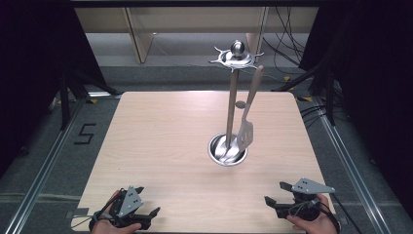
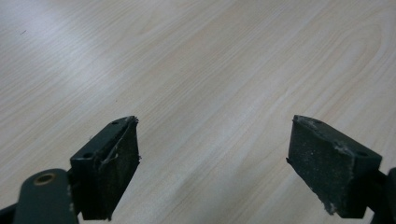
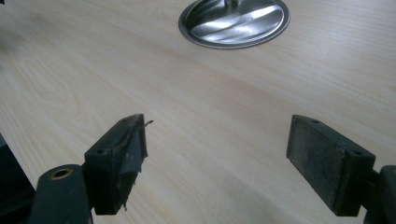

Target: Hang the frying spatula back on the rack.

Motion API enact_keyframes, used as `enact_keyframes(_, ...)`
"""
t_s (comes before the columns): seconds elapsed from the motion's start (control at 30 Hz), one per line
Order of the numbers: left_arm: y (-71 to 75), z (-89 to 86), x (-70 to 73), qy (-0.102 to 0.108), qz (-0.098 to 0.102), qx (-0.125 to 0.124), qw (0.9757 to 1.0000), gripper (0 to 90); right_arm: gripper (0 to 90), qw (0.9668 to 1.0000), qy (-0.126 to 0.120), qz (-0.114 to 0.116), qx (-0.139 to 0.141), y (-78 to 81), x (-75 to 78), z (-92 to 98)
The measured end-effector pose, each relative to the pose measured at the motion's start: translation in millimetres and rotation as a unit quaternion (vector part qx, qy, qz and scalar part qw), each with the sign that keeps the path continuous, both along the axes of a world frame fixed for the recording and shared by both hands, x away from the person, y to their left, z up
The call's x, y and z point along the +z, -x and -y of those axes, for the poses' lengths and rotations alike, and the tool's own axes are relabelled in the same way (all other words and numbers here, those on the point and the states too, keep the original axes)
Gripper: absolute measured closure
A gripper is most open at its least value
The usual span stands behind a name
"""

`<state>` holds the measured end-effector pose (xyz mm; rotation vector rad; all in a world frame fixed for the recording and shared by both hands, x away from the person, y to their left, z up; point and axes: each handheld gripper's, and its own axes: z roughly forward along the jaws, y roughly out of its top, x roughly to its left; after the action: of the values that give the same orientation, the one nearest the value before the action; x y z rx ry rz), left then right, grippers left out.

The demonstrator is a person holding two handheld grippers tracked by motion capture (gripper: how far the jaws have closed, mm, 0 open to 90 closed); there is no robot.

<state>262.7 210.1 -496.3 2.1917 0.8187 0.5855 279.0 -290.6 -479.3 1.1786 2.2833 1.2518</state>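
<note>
Right now I see the pale wooden table [image 1: 160, 141] as the biggest thing, with a tall metal utensil stand [image 1: 233, 87] upright a little right of its centre. Its round shiny base [image 1: 227, 150] sits on the wood, and from the hooked top ring a slotted spatula [image 1: 247, 127] hangs beside the pole, its blade down near the base. At the near left edge my left gripper [image 1: 148, 201] sits low over the table, jaws spread wide over bare wood. At the near right my right gripper [image 1: 275, 193] does likewise — jaws wide apart, nothing between them — and its view has the base [image 3: 233, 21] at the far side.
</note>
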Motion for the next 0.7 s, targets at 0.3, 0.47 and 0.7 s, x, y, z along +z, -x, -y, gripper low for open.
enact_keyframes(0.3, 0.4, 0.3, -0.3, 0.003, -0.002, 0.000, 1.0000, 15.9, 21.1, 1.0000, -0.005, -0.003, 0.006, 5.0, -3.4, -1.1)
enact_keyframes(0.47, 0.4, 0.1, -0.2, 0.003, -0.003, 0.000, 1.0000, 15.9, 21.0, 1.0000, -0.004, -0.006, 0.005, 6.9, -4.7, -2.3)
enact_keyframes(0.7, -0.1, -1.3, 1.5, 0.000, -0.009, -0.006, 0.9999, 15.9, 21.0, 0.9998, -0.006, -0.011, 0.016, 7.9, -6.4, -0.3)
